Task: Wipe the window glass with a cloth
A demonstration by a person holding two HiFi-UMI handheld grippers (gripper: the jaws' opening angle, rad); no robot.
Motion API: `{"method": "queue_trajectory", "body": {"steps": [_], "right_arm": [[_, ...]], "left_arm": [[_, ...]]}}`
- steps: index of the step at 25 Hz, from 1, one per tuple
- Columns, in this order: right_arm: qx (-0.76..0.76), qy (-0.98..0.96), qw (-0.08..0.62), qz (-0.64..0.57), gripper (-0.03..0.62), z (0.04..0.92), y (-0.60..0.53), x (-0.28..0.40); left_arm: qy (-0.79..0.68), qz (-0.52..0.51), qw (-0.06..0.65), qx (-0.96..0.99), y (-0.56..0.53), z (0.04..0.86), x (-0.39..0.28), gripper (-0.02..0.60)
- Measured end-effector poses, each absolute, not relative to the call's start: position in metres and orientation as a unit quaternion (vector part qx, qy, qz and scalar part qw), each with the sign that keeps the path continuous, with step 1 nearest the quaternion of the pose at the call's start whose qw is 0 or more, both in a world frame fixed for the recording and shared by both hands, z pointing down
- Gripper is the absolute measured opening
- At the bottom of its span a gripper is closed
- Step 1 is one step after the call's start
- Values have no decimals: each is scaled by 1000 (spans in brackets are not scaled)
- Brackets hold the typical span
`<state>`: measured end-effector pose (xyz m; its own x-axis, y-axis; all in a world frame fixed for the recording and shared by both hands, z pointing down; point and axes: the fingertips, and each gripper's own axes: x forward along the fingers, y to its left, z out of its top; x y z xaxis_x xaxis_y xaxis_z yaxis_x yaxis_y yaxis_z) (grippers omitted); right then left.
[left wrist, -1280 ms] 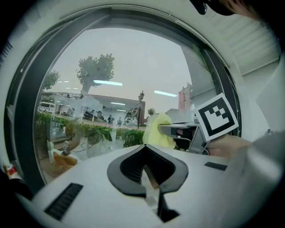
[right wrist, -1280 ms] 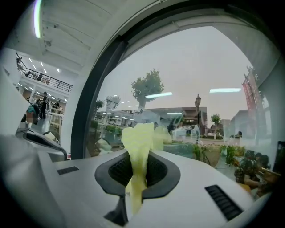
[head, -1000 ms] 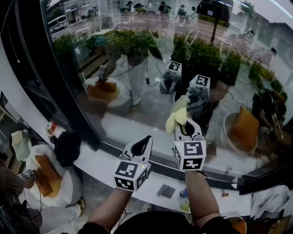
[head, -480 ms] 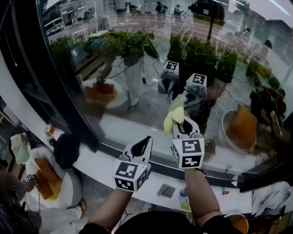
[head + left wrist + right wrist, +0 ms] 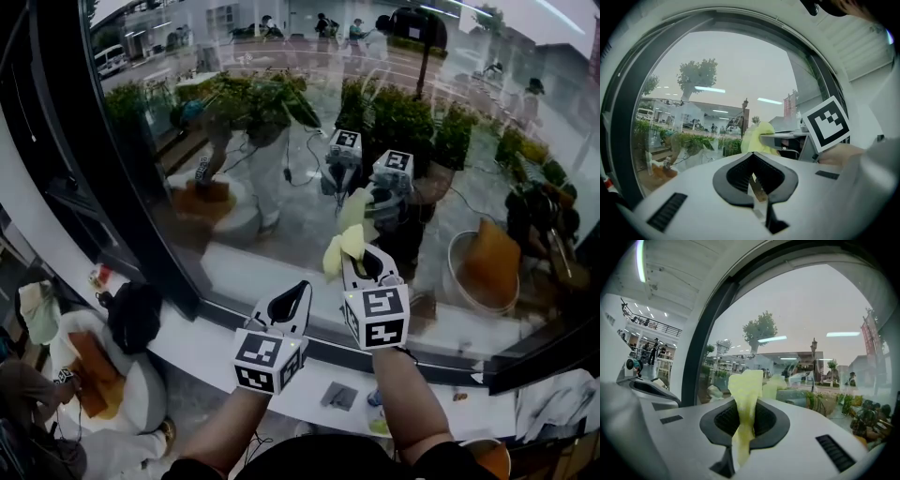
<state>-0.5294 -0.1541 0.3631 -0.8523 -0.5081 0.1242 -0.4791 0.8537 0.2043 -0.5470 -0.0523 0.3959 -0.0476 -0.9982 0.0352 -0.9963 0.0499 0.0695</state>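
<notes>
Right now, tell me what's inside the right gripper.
A yellow cloth is pinched in the right gripper, its free end sticking out toward the window glass. The clamped part is covered.

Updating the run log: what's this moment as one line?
phase: wipe | right gripper: shut on yellow cloth, cloth at window glass | left gripper: shut, empty

White left gripper (image 5: 302, 287), right gripper (image 5: 361, 255); black-and-white marker cubes (image 5: 267, 361).

My left tongs (image 5: 752, 157) are closed and empty. Beyond them, my right tongs (image 5: 765, 137) hold a yellow cloth (image 5: 751, 137) near the window glass (image 5: 717, 79).
</notes>
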Motion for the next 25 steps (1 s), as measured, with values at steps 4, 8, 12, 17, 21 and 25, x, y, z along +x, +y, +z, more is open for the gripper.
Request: {"method": "queue_trajectory", "body": {"steps": [4,8,12,17,21,25], "right_arm": [[246,-962,77,-90,49,353,-143,-529],[245,-963,63,-96,49,336,-137,-526],[255,-960,49,-101,50,325,-138,-524],[274,-956,34,-102,49,305,-150,-513],[288,-951,31,-104,50,300,-160,-514],[300,-947,36,-105,49,282,-176,-497]], "left_arm": [[-719,-19,40,694,-54,391,-540,8],[-714,-21,32,699,-56,384,-534,8],[-706,-27,23,707,-59,381,-534,8],[-694,-34,8,719,-71,370,-525,8],[-685,-43,-11,727,-83,371,-527,8],[-671,-43,-18,740,-100,350,-507,8]]}}
